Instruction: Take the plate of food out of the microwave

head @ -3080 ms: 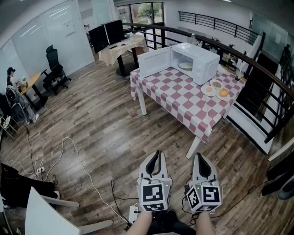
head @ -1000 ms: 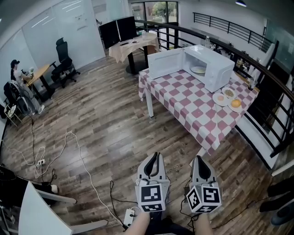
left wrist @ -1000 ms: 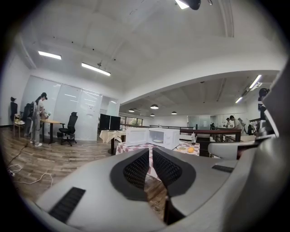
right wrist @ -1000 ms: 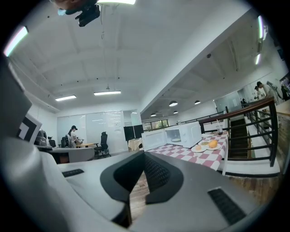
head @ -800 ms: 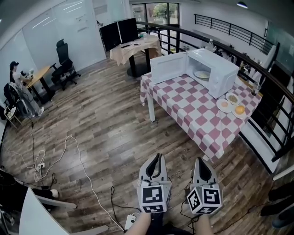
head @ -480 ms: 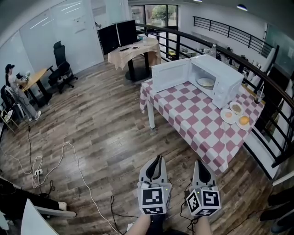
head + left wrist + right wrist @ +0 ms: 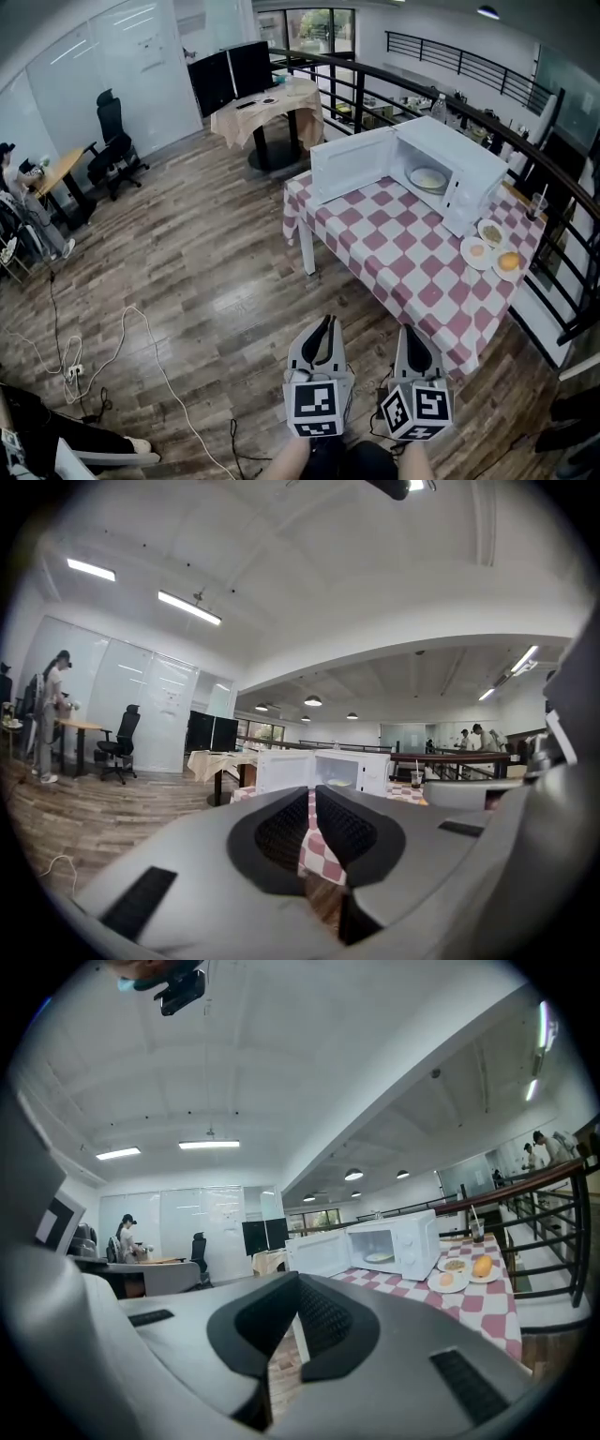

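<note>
Fingers pressed together and empty, the left gripper [image 7: 324, 322] and right gripper [image 7: 410, 330] sit well short of the checkered worktop [image 7: 394, 248]. The plate of food [image 7: 428, 178] lies inside the open microwave [image 7: 473, 157] (door [image 7: 352, 167] swung wide); approach squarely, spreading fingers before the rim.

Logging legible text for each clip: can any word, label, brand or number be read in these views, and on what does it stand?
No text can be read.
microwave: control panel markings too small to read.
left gripper and right gripper: the cubes carry square black-and-white marker patterns only, no letters or numbers.
</note>
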